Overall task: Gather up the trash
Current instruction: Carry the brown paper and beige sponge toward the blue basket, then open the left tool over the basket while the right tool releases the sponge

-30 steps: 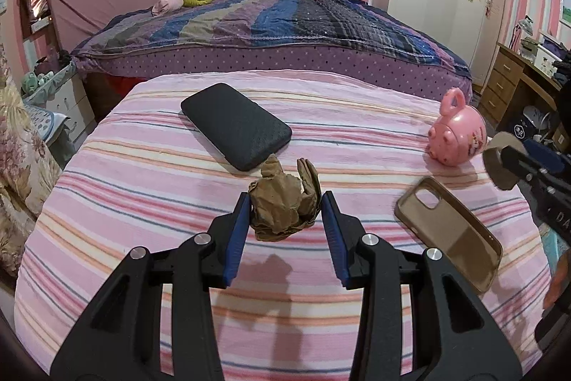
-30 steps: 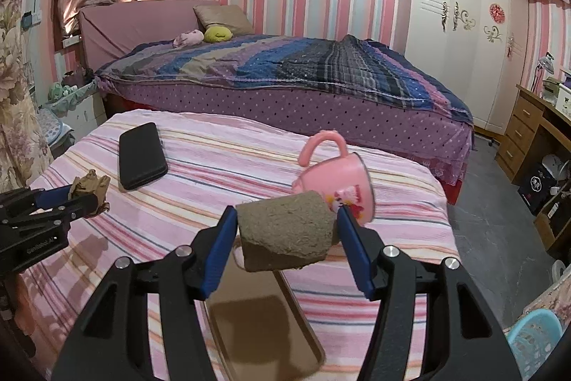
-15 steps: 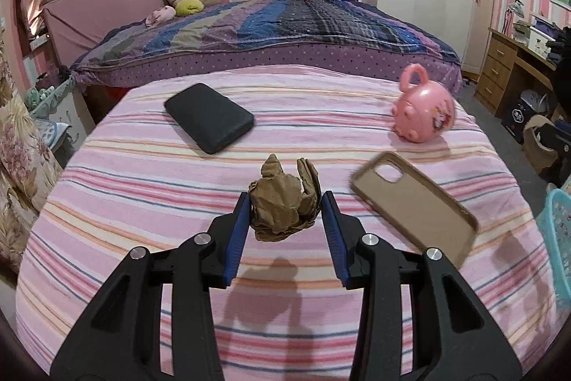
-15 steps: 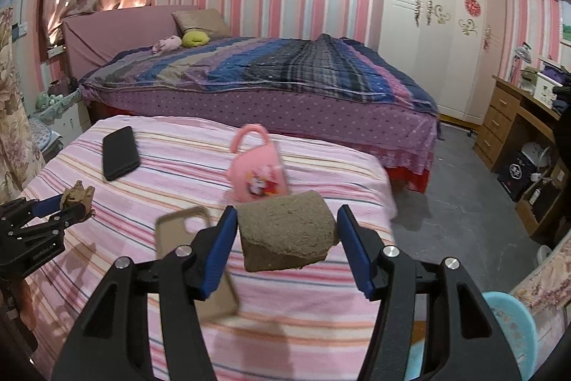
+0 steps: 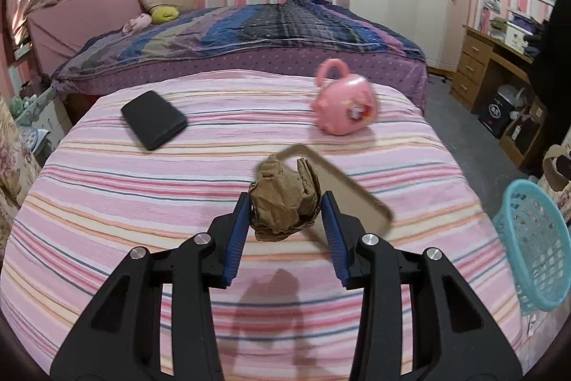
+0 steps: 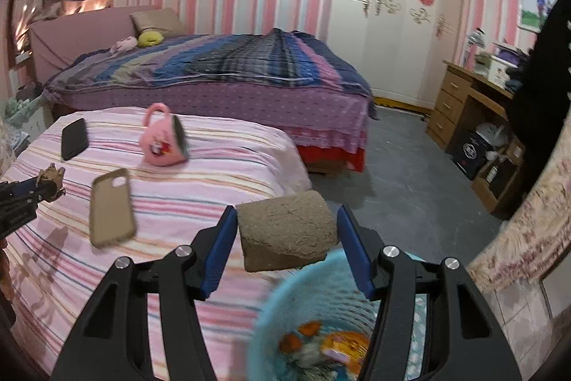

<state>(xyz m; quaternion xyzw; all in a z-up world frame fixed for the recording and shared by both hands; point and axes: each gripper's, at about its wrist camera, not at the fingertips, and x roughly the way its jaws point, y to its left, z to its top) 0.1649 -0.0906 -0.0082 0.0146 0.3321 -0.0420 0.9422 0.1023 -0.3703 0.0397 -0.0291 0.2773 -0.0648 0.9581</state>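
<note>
Pink-striped cloth covers the bed (image 5: pixel 150 202) on which the loose things lie; beside its right edge, on the floor, stands the blue mesh basket (image 6: pixel 317 277), already holding some colourful scraps, though blur hides what they are; on the bed rest a pink mug (image 5: pixel 344 108) tipped on its side, a black phone (image 5: pixel 153 118) and a tan phone case (image 6: pixel 112 207), none of which looks like rubbish. The right gripper (image 6: pixel 287 240) hangs just above the basket's rim, its jaws closed part-way on a grey-brown cardboard chunk (image 6: pixel 285 231); the left gripper (image 5: pixel 285 215) is over the middle of the bed, jaws pinched on a crumpled brown paper wad (image 5: pixel 283 202) held clear of the cloth. By my reckoning the task is well along: both visible scraps are lifted; what is left is to drop the chunk in, then carry the wad across to the basket.
</note>
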